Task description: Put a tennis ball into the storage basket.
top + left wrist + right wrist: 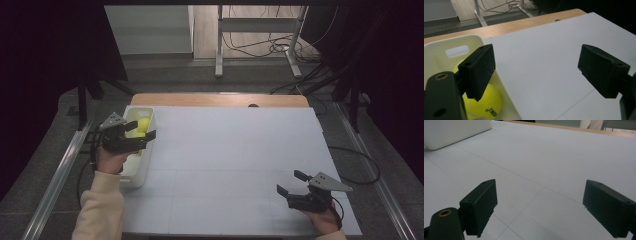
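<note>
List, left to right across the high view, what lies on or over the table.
Left gripper over the bin holding yellow balls → bare white table → right gripper.

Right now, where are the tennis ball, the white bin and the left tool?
tennis ball (482, 103), left gripper view, its yellow felt near the print.
white bin (141, 167), high view, its outer side wall.
left tool (136, 131), high view, between its jaw tips.
</note>
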`<move>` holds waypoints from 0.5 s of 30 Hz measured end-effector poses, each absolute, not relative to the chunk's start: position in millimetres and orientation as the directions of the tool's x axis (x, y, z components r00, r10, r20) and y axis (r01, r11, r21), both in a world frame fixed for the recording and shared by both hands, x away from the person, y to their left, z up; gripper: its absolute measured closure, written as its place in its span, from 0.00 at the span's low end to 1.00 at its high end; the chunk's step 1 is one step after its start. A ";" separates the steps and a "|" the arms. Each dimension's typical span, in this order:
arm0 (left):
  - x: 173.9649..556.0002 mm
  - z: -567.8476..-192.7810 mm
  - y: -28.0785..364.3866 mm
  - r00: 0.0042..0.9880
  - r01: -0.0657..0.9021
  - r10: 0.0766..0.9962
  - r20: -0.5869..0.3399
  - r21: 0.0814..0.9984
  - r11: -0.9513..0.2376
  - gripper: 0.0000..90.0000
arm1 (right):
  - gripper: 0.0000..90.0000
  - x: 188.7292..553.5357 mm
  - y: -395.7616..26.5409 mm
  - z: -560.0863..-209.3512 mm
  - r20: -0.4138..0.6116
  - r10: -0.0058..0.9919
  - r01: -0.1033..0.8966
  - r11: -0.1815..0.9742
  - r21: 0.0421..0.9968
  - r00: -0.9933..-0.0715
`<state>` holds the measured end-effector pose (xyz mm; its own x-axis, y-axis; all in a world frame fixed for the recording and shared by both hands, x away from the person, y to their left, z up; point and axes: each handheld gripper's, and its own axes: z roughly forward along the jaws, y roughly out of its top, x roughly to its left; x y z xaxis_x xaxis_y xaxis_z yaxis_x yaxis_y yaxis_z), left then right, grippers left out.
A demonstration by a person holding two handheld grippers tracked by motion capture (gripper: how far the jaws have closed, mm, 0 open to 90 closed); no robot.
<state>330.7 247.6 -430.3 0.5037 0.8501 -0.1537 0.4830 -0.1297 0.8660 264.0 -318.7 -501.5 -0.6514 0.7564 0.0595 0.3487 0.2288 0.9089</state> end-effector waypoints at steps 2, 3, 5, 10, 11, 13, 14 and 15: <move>329.3 -430.3 244.0 0.513 0.478 0.847 -0.142 0.866 -0.144 0.17 | 0.14 263.9 -318.3 -501.6 0.056 0.756 0.348 0.232 0.908 -0.652; 328.1 -430.2 241.2 0.522 0.474 0.842 -0.136 0.867 -0.154 0.17 | 0.14 264.0 -318.1 -501.7 0.056 0.756 0.348 0.233 0.908 -0.652; 325.1 -430.7 235.0 0.542 0.466 0.831 -0.129 0.869 -0.169 0.17 | 0.14 264.0 -317.9 -501.9 0.056 0.756 0.349 0.234 0.908 -0.652; 317.3 -435.3 220.8 0.588 0.456 0.802 -0.110 0.863 -0.216 0.16 | 0.14 263.8 -316.5 -502.5 0.055 0.753 0.352 0.240 0.905 -0.655; 314.5 -437.5 216.9 0.602 0.453 0.792 -0.107 0.862 -0.228 0.16 | 0.14 263.9 -315.9 -502.9 0.058 0.752 0.353 0.239 0.905 -0.657; 309.5 -440.8 212.1 0.617 0.447 0.780 -0.101 0.861 -0.242 0.16 | 0.14 263.9 -314.9 -503.4 0.055 0.748 0.353 0.246 0.903 -0.661; 307.7 -442.0 210.7 0.622 0.444 0.777 -0.101 0.862 -0.244 0.16 | 0.14 263.8 -314.1 -503.5 0.054 0.748 0.355 0.249 0.901 -0.662; 304.8 -443.8 208.9 0.630 0.442 0.770 -0.102 0.863 -0.247 0.16 | 0.14 263.7 -313.7 -503.6 0.054 0.746 0.355 0.250 0.901 -0.663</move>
<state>304.8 208.9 -443.8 0.6295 0.7703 -0.1020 0.4417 -0.2467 0.8625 263.7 -313.7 -503.6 -0.6633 0.7464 0.0540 0.3545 0.2499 0.9010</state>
